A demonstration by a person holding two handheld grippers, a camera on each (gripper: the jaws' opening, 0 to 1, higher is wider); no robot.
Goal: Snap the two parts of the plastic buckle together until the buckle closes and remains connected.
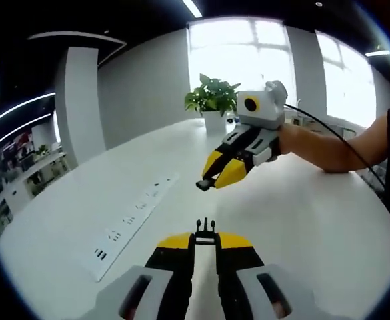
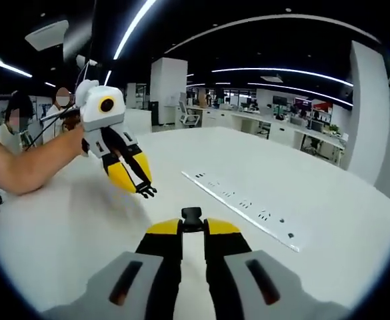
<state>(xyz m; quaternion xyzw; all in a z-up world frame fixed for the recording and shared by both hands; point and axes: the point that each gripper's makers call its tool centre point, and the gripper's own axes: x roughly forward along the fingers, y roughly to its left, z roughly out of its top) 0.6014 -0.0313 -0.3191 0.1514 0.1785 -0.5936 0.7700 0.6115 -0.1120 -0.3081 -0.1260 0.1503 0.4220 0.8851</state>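
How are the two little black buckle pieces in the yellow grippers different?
The pronged black plastic buckle piece in the left gripper ends in thin, forked tips. The blocky black plastic buckle piece in the right gripper ends blunt and squarish. Both are small, black, clamped between yellow jaws, and apart.

both views look low across the white table (image 1: pixel 301 213), facing each other, seemingly near.

I can read no words, brands or numbers anywhere. The long white strip (image 1: pixel 136 220) lying on the white table (image 1: pixel 301 213) near its left edge carries small dark marks, too small and blurred for me to make out. Coloured signs in the far office are equally illegible.
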